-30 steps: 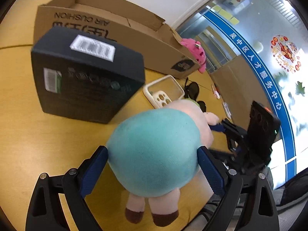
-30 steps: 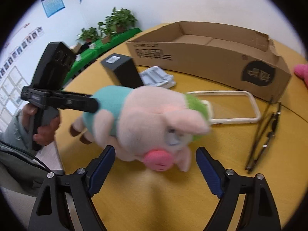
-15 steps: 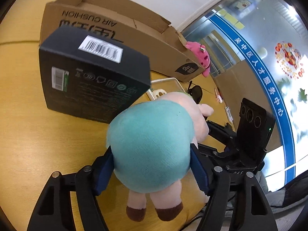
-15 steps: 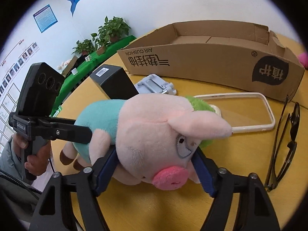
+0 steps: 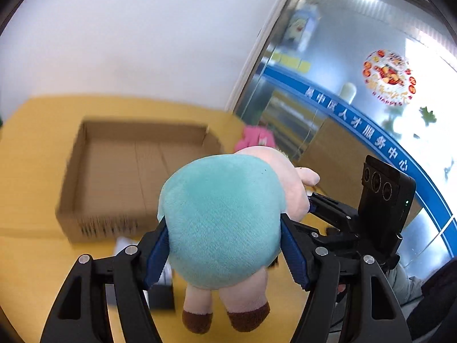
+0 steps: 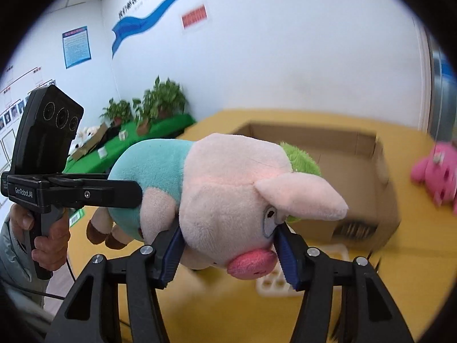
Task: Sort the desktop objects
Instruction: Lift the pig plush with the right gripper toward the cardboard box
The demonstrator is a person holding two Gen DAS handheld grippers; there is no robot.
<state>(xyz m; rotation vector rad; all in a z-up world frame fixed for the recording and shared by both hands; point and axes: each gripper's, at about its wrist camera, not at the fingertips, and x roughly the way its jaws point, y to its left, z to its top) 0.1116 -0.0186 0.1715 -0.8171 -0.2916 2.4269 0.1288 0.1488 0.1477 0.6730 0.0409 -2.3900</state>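
A plush pig (image 5: 222,217) in a teal shirt hangs in the air between both grippers. My left gripper (image 5: 225,245) is shut on its teal back end, legs dangling below. My right gripper (image 6: 228,257) is shut on its pink head (image 6: 237,200), snout toward the camera. An open, empty cardboard box (image 5: 134,171) sits on the yellow table beyond and below the pig; it also shows in the right wrist view (image 6: 337,171). The left gripper (image 6: 85,191) appears from the side in the right wrist view.
A pink plush toy (image 6: 437,171) lies on the table right of the box, also seen in the left wrist view (image 5: 257,140). A white phone case (image 6: 285,283) and a black box (image 5: 162,294) lie below the pig. Potted plants (image 6: 160,105) stand by the wall.
Both grippers closed on the pig and lifted it off the table. It now hangs higher, with the cardboard box's open top showing below and beyond it.
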